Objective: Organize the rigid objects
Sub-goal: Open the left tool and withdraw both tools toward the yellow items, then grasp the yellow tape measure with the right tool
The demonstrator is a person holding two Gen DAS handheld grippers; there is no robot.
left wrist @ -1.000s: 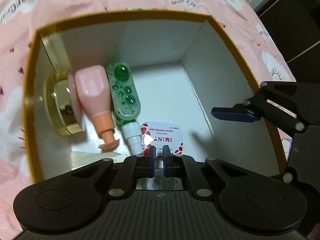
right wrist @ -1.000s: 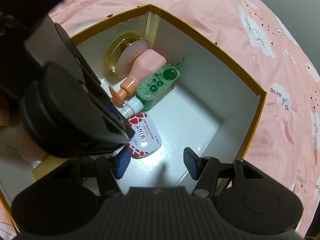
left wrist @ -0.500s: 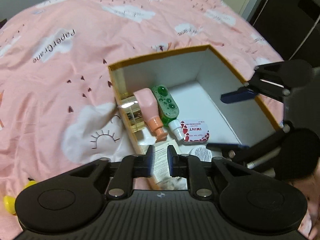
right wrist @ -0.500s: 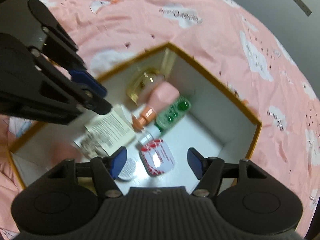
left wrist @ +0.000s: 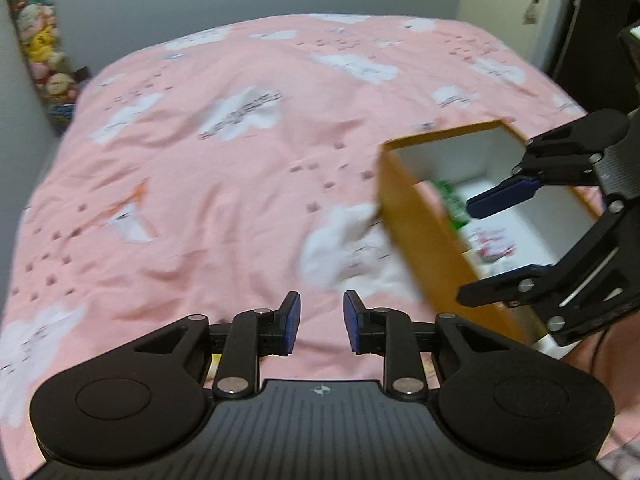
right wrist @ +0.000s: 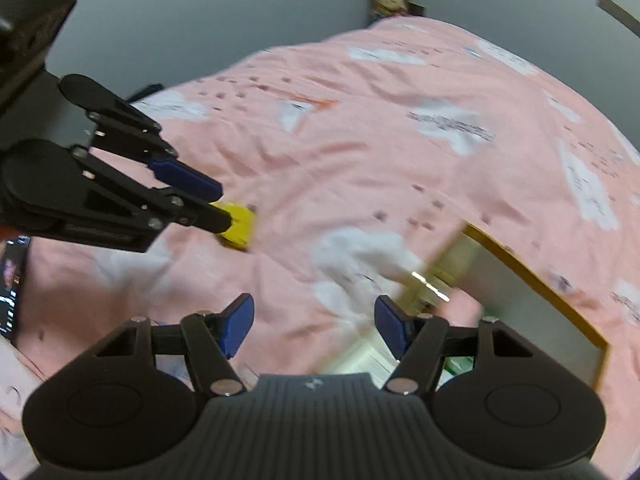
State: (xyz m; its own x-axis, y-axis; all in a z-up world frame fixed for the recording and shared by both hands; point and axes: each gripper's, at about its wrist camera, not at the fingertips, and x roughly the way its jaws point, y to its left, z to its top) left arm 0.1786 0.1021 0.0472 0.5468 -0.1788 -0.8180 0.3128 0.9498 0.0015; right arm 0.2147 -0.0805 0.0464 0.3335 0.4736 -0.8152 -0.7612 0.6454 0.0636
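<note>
Since the earlier frames both my grippers have lifted out of the orange-rimmed box (left wrist: 416, 220) and swung out over the pink bedspread (left wrist: 224, 184); my left gripper (left wrist: 319, 320) has just been opening, its jaws now a little apart with nothing between them, and my right gripper (right wrist: 314, 326) stands wider apart, also empty. The next item, a small yellow object (right wrist: 236, 226), lies on the bedspread well apart from the box, towards the bedspread's near-left edge in the right wrist view. I judge it light, stiff and possibly smooth, best taken across its short sides, though blur hides its shape.
</note>
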